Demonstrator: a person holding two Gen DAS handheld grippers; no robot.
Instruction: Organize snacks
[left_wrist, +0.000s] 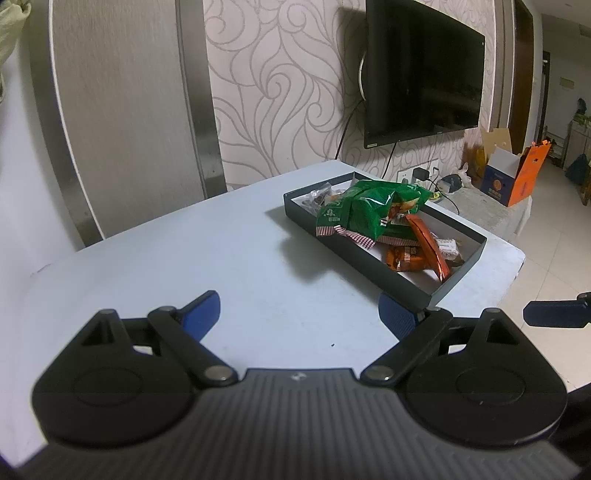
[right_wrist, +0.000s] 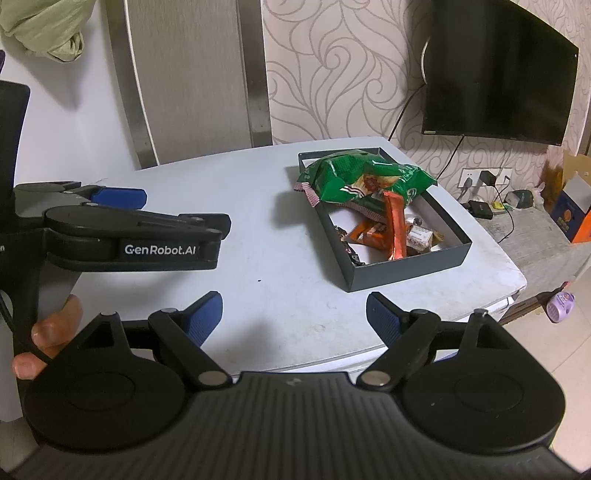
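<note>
Snacks are basically all sitting in the dark tray (left_wrist: 458, 275) already, so I reckon I'm at the tail end of the job or just pausing between picks.

From my left wrist cam: my left tongs (left_wrist: 299, 317) are spread wide with nothing between them, hovering low over the pale table (left_wrist: 184, 266). The tray lies ahead and to the right, its near corner just behind my right-hand pad. The green bags (left_wrist: 365, 210) are heaped at the far half and hang a bit over the left wall. An orange stick pack (left_wrist: 428, 243) leans across the middle, with a smaller orange packet (left_wrist: 404, 258) under it. Some small dark-wrapped bits are at the far end, too tiny to name. At the right edge I can just see a tip of my other tool off past the table edge.

From my right wrist cam: my right tongs (right_wrist: 293, 314) are also wide apart and empty, held back near the front edge of the table. The tray (right_wrist: 406, 275) is ahead and slightly right, well clear of the pads. The left tool sits off to the left, side-on. No loose snack shows on the table in either view.

My guess for the next move: nudge those overhanging green bags (right_wrist: 354, 177) fully inside. They're crinkly and puffy, so pinch a sealed edge, not the belly.
</note>
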